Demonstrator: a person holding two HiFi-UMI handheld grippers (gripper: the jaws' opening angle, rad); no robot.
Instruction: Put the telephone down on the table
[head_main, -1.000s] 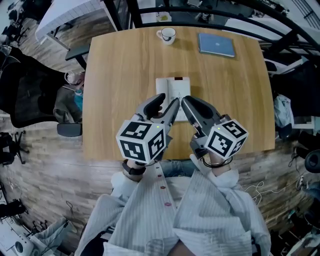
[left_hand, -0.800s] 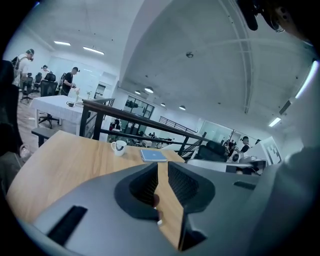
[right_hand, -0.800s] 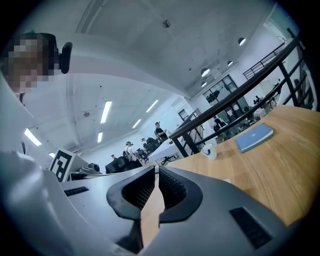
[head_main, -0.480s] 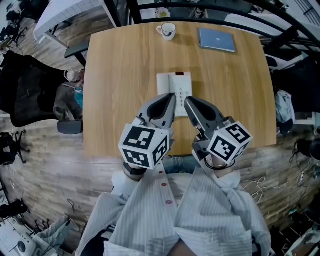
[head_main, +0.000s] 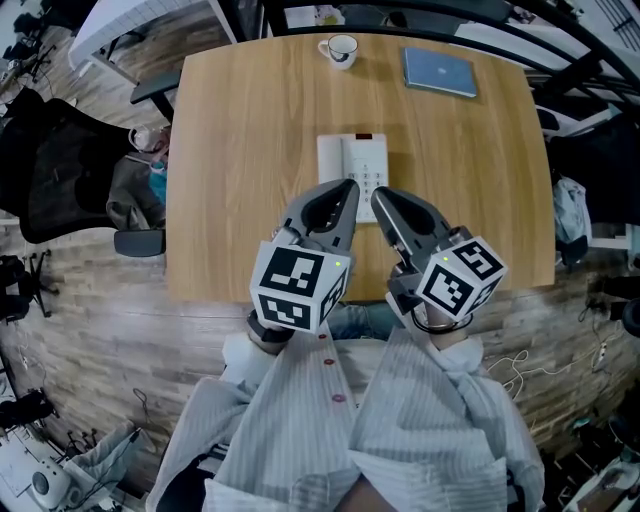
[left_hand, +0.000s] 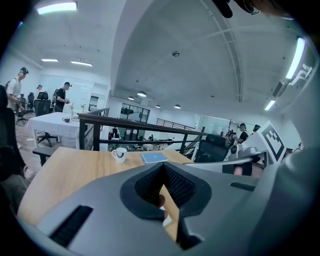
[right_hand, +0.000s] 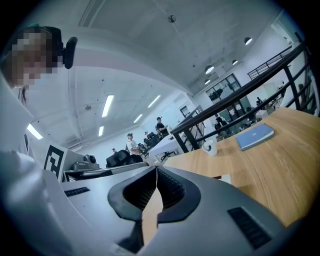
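A white telephone (head_main: 352, 168) lies flat on the wooden table (head_main: 240, 150), near its middle. My left gripper (head_main: 349, 187) and right gripper (head_main: 378, 196) hover side by side at the telephone's near edge, tips pointing at it. Both are shut with nothing between the jaws. In the left gripper view the left gripper's (left_hand: 162, 167) jaws meet in a closed line above the table. The right gripper view shows the right gripper (right_hand: 156, 170) closed the same way, with a corner of the telephone (right_hand: 225, 178) just beyond it.
A white cup (head_main: 341, 47) and a blue book (head_main: 440, 72) sit at the table's far edge; both also show as the cup (left_hand: 119, 154) and the book (right_hand: 255, 136). Black office chairs (head_main: 60, 180) and a dark railing surround the table. People stand in the background.
Both grippers have drawn back toward me, uncovering more of the telephone. The left jaws have closed. The telephone has stayed flat on the table.
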